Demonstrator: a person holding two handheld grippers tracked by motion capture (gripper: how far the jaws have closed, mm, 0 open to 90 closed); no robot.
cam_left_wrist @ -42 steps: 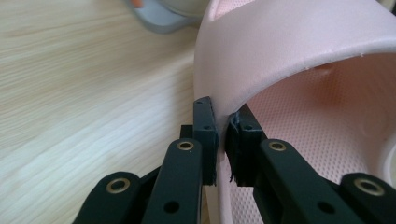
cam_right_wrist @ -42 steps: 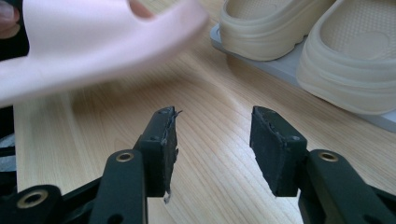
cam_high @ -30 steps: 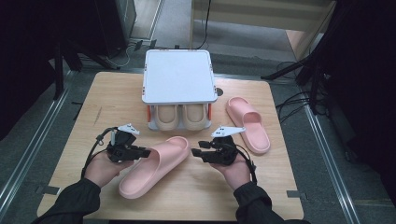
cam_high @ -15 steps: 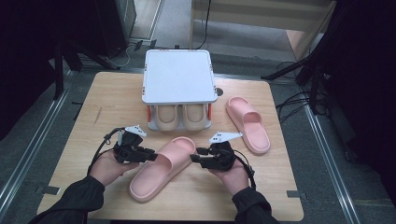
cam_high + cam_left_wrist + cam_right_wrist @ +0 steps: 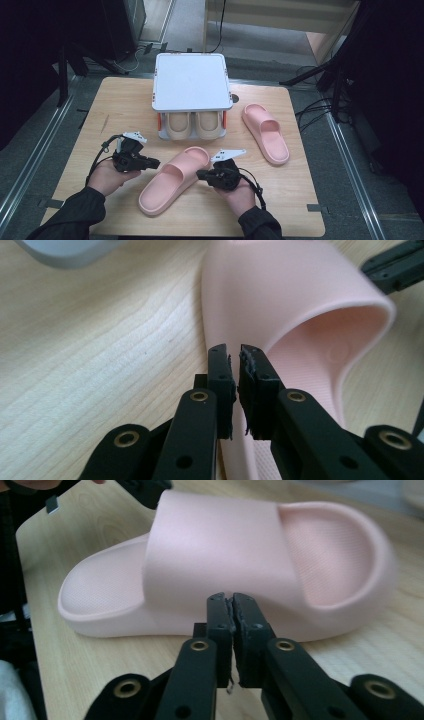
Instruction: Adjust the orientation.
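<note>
Slipper: lies slanted on the bench, between my claws.
Left claw: pressed together, just closed, nothing inside.
Right claw: pressed together, just closed, nothing inside.
Feel: I think soft, light, bendy.
Grab: the strap edge.

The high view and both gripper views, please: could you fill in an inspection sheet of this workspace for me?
Surface: wooden table, pale, bare round the shoes.
Job's things: near pink slipper lies slanted between both hands; second pink slipper lies apart, right of the rack.
Clutter: white shoe rack at the back, with a beige pair on its lower shelf.
Grippers: left hand-held gripper has jaws nearly together, just closing, nothing between them, tips at the slipper's side; right hand-held gripper is shut, just closed on nothing, at the slipper's other side.
Cables: one black cable loops from the left gripper.
Surroundings: grey floor, floor rails, dark stands.
</note>
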